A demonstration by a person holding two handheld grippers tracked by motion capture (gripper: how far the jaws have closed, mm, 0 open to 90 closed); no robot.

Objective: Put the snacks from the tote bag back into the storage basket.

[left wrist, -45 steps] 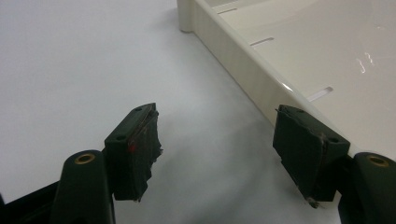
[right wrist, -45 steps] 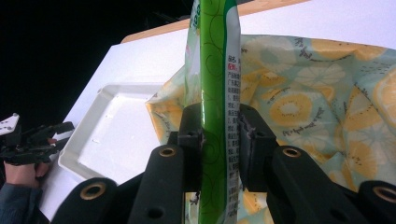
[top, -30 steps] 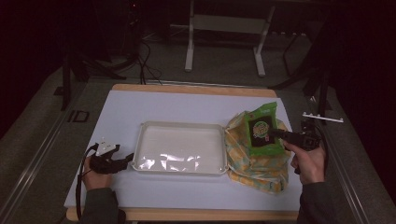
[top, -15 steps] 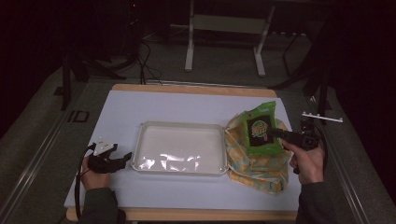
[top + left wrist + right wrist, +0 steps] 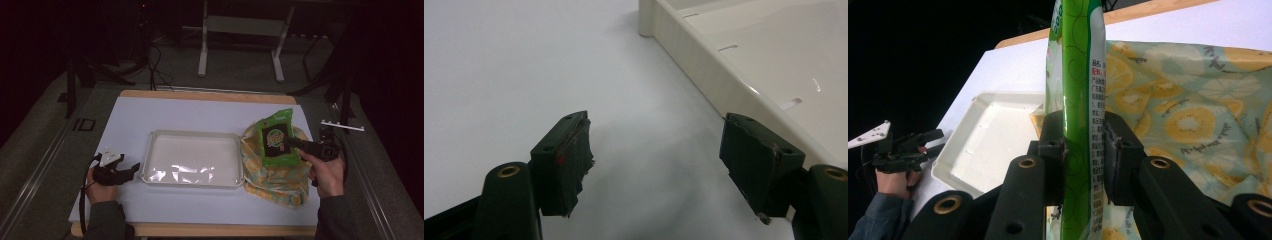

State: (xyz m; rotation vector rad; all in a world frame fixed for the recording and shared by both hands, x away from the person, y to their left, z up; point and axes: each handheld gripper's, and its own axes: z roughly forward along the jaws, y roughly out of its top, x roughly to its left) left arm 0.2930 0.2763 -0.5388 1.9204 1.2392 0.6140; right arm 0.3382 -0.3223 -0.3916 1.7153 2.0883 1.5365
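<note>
My right gripper [image 5: 292,143] [image 5: 1083,150] is shut on a green snack packet [image 5: 276,138] [image 5: 1079,95], which it holds on edge above a fruit-print cloth bag [image 5: 280,175] [image 5: 1188,100] at the right of the table. A cream plastic tray [image 5: 192,159] [image 5: 983,145] lies empty in the middle. My left gripper [image 5: 129,171] [image 5: 654,165] rests low on the white table cover [image 5: 165,115] just left of the tray [image 5: 744,65], its jaws open with nothing between them.
The wooden table edge [image 5: 200,95] shows along the far side and the front. Dark floor, cables and a metal stand [image 5: 240,30] lie beyond the table. Bare white cover spreads behind the tray and at the left.
My left gripper has shifted slightly on the cover beside the tray's left end. The right gripper and the packet stay where they were.
</note>
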